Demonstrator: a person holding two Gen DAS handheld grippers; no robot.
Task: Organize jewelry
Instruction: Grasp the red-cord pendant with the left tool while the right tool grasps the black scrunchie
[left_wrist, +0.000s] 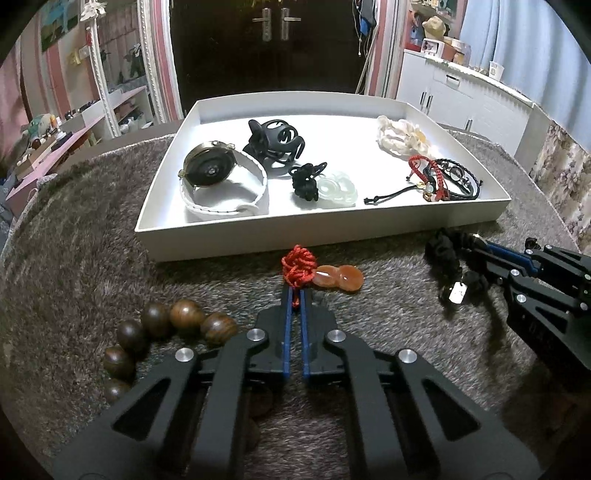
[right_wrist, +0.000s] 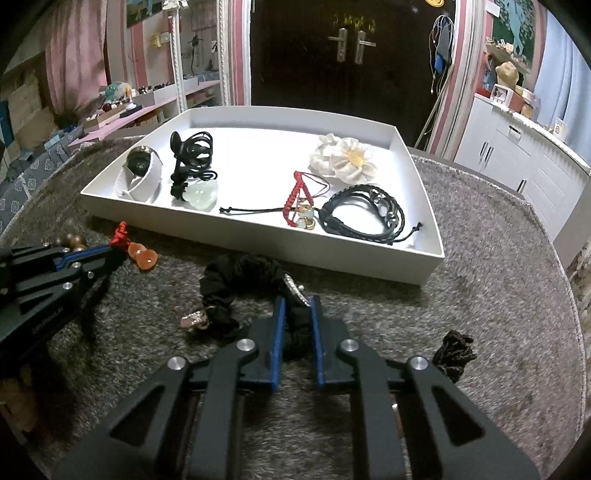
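A white tray (left_wrist: 229, 240) on grey carpet holds a watch (left_wrist: 210, 173), a black claw clip (left_wrist: 275, 144), a jade pendant (left_wrist: 338, 192), a white flower (left_wrist: 400, 138) and cord bracelets (left_wrist: 443, 181). My left gripper (left_wrist: 294, 295) is shut on the red cord of an orange gourd pendant (left_wrist: 338, 278) lying in front of the tray; it also shows in the right wrist view (right_wrist: 142, 256). My right gripper (right_wrist: 297, 304) is shut on a black scrunchie (right_wrist: 240, 275) with a metal charm, seen too in the left wrist view (left_wrist: 445, 258).
A string of brown wooden beads (left_wrist: 159, 328) lies on the carpet left of my left gripper. A dark knotted cord (right_wrist: 454, 350) lies right of my right gripper. Shelves, a dark door and white cabinets stand behind the table.
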